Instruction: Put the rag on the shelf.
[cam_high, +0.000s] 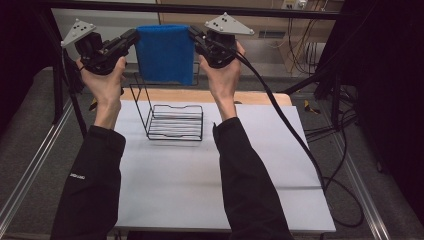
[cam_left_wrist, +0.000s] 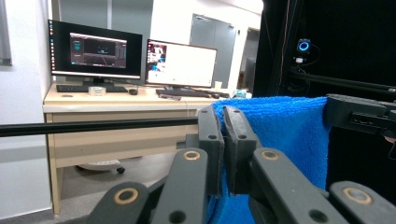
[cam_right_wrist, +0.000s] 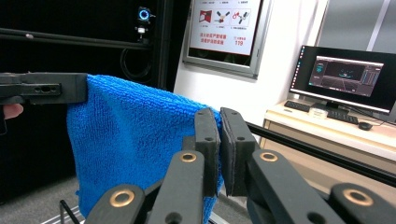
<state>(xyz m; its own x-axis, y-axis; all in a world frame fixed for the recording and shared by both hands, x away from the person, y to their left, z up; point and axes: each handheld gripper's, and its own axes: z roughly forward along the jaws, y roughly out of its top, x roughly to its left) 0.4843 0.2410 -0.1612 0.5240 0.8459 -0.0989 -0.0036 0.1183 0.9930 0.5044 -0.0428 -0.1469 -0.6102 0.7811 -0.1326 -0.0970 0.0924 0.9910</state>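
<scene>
Both tools, left tool (cam_high: 134, 36) and right tool (cam_high: 191, 33), are grasping the blue towel (cam_high: 165, 54) stretched above the far wire rack (cam_high: 172, 121); next comes lowering it squarely over the rack's tall rail.

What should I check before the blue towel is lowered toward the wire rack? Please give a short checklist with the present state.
1. Left gripper shut on a top corner of the blue towel: ok.
2. Right gripper shut on the other top corner: ok.
3. Top edge stretched level between the grippers: ok.
4. Towel hangs free, above the wire rack: ok.
5. Rack stands upright on the white table: ok.
6. Towel lined up with the rack's tall bar: cannot tell.
</scene>
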